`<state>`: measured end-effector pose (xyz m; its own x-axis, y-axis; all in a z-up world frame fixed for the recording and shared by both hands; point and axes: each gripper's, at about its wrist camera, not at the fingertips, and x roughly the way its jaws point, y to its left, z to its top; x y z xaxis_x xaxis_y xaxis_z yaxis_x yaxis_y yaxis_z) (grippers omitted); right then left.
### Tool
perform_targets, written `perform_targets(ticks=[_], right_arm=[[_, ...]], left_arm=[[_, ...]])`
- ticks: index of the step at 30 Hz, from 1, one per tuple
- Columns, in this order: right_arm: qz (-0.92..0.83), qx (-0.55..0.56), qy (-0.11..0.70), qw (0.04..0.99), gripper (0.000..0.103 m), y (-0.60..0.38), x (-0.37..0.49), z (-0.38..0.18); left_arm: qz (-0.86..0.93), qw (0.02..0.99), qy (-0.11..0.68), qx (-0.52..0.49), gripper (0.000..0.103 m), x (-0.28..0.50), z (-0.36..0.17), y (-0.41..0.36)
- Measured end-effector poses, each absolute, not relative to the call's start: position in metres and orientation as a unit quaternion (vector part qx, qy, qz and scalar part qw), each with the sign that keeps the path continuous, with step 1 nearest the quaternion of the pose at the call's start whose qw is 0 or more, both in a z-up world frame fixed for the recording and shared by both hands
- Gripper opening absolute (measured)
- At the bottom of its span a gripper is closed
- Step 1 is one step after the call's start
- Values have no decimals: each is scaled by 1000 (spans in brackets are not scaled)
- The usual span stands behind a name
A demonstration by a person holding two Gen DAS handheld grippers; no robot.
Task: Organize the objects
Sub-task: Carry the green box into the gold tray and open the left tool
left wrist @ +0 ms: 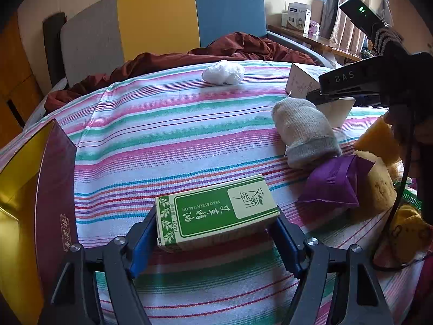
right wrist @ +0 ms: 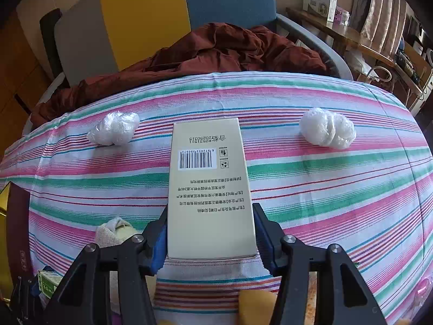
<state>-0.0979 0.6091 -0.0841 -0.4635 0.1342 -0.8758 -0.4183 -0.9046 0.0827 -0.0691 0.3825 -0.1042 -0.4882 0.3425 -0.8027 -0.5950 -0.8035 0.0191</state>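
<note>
Across most of both frames, a striped pink, green and white bedsheet (left wrist: pixel 167 124), a soft staging surface for sorting. Centre of the right view: a tall cream cardboard box (right wrist: pixel 208 189), clamped at its near end by the right gripper (right wrist: pixel 209 243), seemingly for moving. Lower centre of the left view: a small green-and-white essential-oil carton (left wrist: pixel 216 211), squeezed endwise by the left gripper (left wrist: pixel 216 235).

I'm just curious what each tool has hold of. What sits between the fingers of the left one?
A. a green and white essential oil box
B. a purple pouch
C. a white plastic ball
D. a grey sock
A: in the left wrist view the green and white essential oil box lies crosswise between the blue-padded fingers.
</note>
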Motion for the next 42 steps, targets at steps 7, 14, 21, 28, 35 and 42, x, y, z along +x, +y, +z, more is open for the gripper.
perform_targets(ticks=[7, 14, 21, 28, 35, 42], right_arm=[[847, -485, 131, 172, 51, 613, -95, -83], [853, -474, 121, 180, 51, 609, -92, -77], [858, -471, 99, 180, 51, 599, -92, -77], [851, -481, 98, 184, 51, 603, -94, -84], [853, -481, 90, 179, 51, 600, -95, -85], [855, -476, 90, 186, 51, 601, -94, -83]], left_arm=[[859, 287, 112, -408, 75, -68, -51, 346], [869, 203, 39, -449, 76, -118, -14, 210], [856, 84, -46, -508, 76, -181, -48, 93], [853, 34, -35, -519, 76, -229, -80, 77], [855, 15, -45, -516, 83, -252, -85, 71], [867, 19, -52, -495, 89, -232, -63, 66]])
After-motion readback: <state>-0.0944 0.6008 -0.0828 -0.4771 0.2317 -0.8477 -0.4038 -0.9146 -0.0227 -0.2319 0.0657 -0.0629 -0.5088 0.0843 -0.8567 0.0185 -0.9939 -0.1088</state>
